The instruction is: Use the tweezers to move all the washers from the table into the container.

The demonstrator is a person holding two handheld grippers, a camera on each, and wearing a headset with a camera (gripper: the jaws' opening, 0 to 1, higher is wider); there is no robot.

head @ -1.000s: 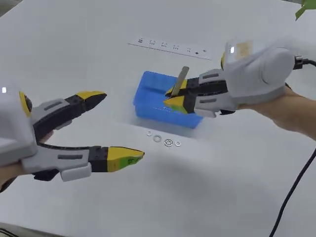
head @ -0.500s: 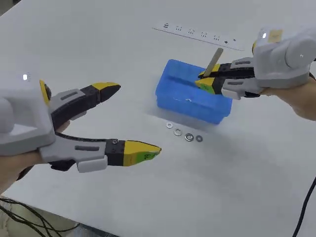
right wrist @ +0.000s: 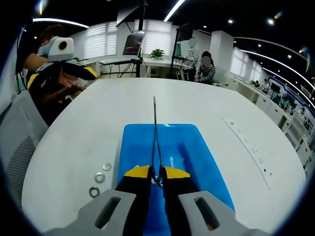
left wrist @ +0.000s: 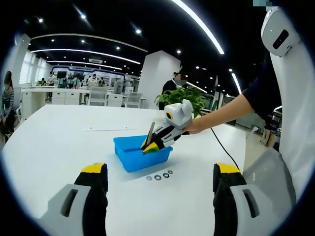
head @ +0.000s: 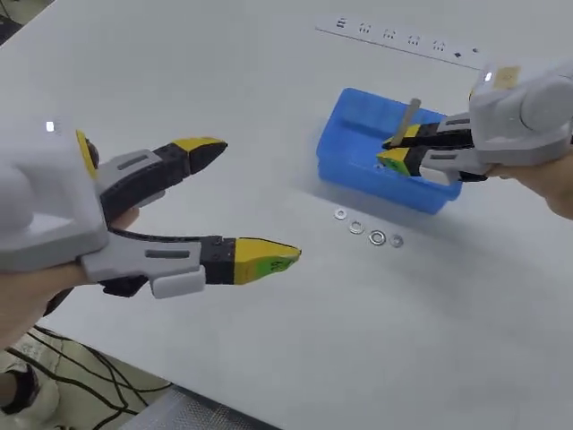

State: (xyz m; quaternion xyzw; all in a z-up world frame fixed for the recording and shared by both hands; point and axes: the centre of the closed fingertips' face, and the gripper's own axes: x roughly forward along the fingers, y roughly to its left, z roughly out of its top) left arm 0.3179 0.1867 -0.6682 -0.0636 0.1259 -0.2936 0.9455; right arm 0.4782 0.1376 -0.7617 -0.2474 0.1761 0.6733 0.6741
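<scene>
**Right claw (head: 390, 153) pinches the tweezers (head: 410, 118) over the container (head: 358, 175); washers (head: 377, 237) lie on the surface (head: 224, 72)**

Nearest, at the lower left of the head view, the left claw (head: 249, 202) hangs above the white surface with its two yellow-tipped jaws spread wide and nothing between them. A hand grips its grey body from below. Under the surface's edge, in the bottom left corner, a few dark cables (head: 54, 376) trail on the floor.

Further in, just right of the frame's centre, four small metal washers lie in a short slanted row on the bare surface. They sit just beside the near wall of the blue container and outside it. In the left gripper view the same row shows low in the frame, between that claw's open jaws and in front of the blue box.

Behind the washers stands the open-topped container. The right claw reaches in from the right edge of the head view and sits above the container. Its jaws are closed tight on the thick end of the tweezers. The thin metal arms rise from the jaws toward the top of the frame. In the right gripper view they run straight up the middle, across the container's blue floor. I cannot tell whether the tips carry anything.

Farthest, along the top of the head view, a white power strip (head: 403, 40) lies flat on the surface, well apart from the container. In the right gripper view a green plant (right wrist: 157, 51) stands far back.
</scene>
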